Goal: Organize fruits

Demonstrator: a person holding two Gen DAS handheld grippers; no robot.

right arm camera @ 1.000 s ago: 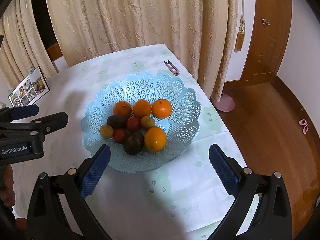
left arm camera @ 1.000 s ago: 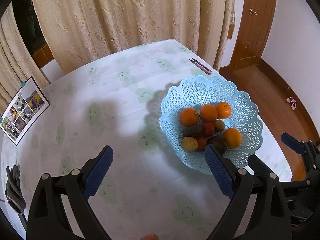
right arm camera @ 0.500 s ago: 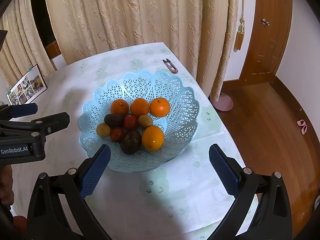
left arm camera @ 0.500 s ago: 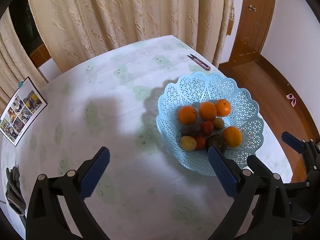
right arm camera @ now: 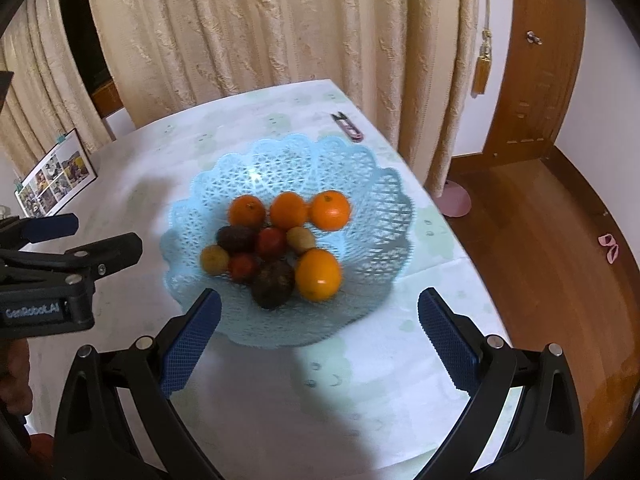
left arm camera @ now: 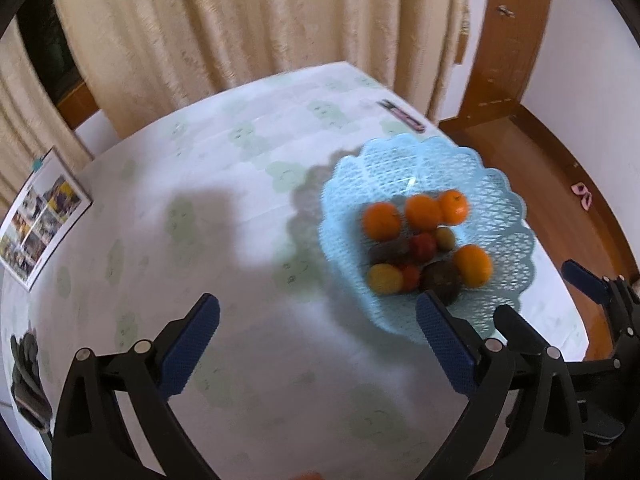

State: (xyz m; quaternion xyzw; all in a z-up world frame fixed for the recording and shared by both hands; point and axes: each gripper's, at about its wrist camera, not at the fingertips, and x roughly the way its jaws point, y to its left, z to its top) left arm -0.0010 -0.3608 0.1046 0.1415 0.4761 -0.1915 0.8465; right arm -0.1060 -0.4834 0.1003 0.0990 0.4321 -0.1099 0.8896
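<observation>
A light blue lattice basket (right arm camera: 360, 184) stands on the table and holds several fruits: oranges (right arm camera: 318, 274), small red fruits (right arm camera: 271, 241), yellowish ones (right arm camera: 214, 259) and dark brown ones (right arm camera: 272, 284). It also shows at the right of the left wrist view (left arm camera: 504, 184). My right gripper (right arm camera: 318, 332) is open and empty, above the table just in front of the basket. My left gripper (left arm camera: 318, 340) is open and empty, over the bare cloth left of the basket. The left gripper's side shows in the right wrist view (right arm camera: 68, 256).
The table (left arm camera: 200, 240) has a white cloth with pale green prints. A photo frame (left arm camera: 38, 216) leans at the far left. Small pink-handled snips (right arm camera: 348, 126) lie behind the basket. Curtains hang behind; wooden floor and a door lie to the right.
Both views have shifted slightly and are blurred by motion. The basket sits a little farther off in the right wrist view. Both grippers stay open and empty.
</observation>
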